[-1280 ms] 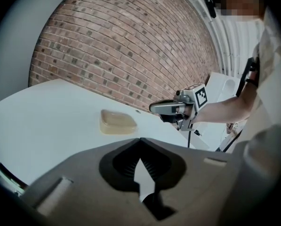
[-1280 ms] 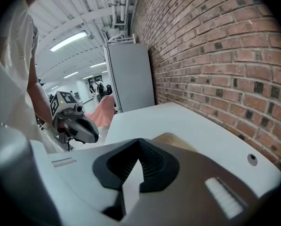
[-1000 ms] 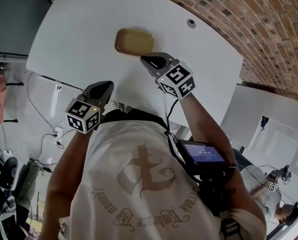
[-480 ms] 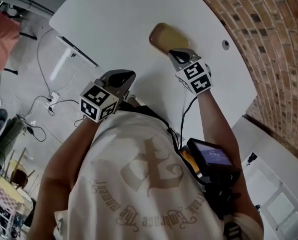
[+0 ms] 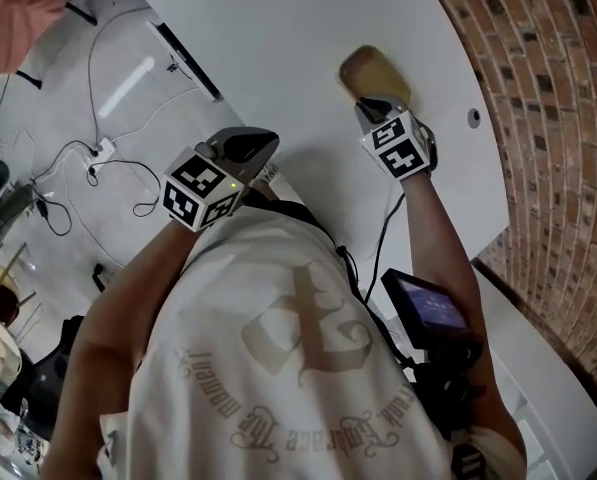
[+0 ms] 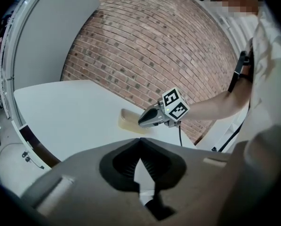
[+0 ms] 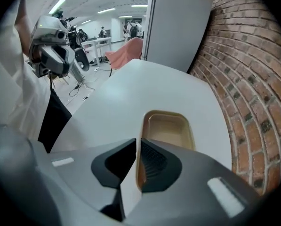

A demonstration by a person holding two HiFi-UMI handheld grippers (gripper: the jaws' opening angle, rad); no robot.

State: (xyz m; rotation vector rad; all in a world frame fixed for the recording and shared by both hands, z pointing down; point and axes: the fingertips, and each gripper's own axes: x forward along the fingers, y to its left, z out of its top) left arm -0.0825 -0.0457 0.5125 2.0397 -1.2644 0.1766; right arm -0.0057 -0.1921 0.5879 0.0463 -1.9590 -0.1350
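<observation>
A shallow tan tray [image 7: 168, 131] lies empty on the white table [image 7: 145, 84], close to the brick wall. My right gripper [image 7: 138, 145] is shut with nothing in it, its tips right at the tray's near rim. From above, the tray [image 5: 373, 71] shows just beyond the right gripper [image 5: 376, 106]. My left gripper [image 6: 140, 142] is shut and empty too, held back at the table's near edge, where the head view shows it [image 5: 246, 148]. It looks across at the right gripper [image 6: 144, 122] and the tray [image 6: 130, 121].
The brick wall [image 6: 145, 46] runs along the table's far side, with a grey panel [image 7: 178, 27] at its end. A small round hole [image 5: 474, 118] sits in the tabletop near the wall. Cables [image 5: 98, 148] lie on the floor beside the table.
My right gripper has reached forward to the tray's near rim. The left gripper stayed back at the table's edge, and the head view has swung round.
</observation>
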